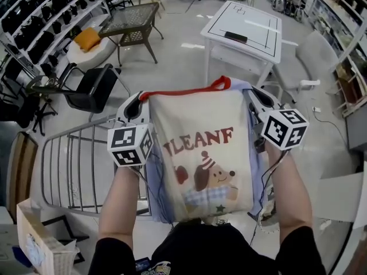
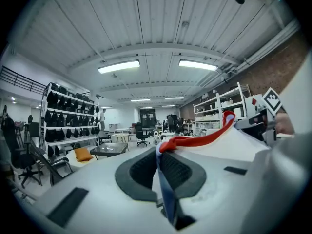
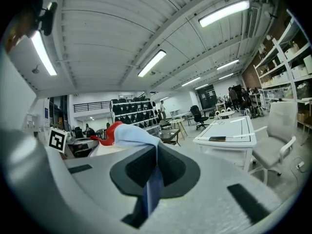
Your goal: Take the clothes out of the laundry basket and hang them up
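Observation:
I hold a cream T-shirt with a red collar, red letters and a dog print, spread out flat between both grippers; its blue sleeves show at the sides. My left gripper is shut on the shirt's left shoulder, where the fabric runs between the dark pads. My right gripper is shut on the right shoulder, with blue cloth pinched between its pads. The red collar stretches across to the other gripper. The laundry basket is not in view.
A metal drying rack stands below left of the shirt. A black chair is beyond it. A white table and a pale chair stand ahead right. A cardboard box sits at the lower left.

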`<move>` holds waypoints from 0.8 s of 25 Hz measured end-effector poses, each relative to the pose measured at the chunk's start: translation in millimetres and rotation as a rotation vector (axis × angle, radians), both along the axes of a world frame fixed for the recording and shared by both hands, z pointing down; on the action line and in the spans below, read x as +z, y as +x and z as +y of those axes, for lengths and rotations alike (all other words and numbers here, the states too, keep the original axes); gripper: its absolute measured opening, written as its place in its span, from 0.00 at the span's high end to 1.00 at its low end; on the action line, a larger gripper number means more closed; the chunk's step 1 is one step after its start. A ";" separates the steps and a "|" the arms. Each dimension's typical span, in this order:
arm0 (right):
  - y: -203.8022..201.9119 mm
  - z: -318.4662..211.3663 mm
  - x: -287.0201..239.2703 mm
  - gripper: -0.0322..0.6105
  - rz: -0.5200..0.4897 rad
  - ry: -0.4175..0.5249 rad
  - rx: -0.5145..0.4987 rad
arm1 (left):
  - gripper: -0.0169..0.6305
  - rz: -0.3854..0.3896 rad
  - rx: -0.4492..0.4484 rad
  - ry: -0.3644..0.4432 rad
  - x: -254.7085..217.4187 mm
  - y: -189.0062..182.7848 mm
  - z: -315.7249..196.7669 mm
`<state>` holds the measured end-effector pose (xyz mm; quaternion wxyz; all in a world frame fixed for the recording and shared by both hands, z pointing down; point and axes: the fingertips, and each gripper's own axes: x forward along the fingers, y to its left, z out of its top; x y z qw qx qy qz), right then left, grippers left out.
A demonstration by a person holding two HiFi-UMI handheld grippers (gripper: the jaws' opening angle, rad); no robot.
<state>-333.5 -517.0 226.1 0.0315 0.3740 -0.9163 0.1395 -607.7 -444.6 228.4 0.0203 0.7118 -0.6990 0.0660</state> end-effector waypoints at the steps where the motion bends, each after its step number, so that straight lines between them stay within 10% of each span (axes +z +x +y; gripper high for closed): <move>1: -2.6 -6.6 3.4 0.93 0.003 -0.007 0.008 | 0.95 0.003 0.005 -0.004 3.1 -2.9 -7.8; 20: -37.8 -76.1 114.5 0.93 0.222 -0.130 0.090 | 0.95 0.002 0.017 -0.205 129.9 -34.2 -87.9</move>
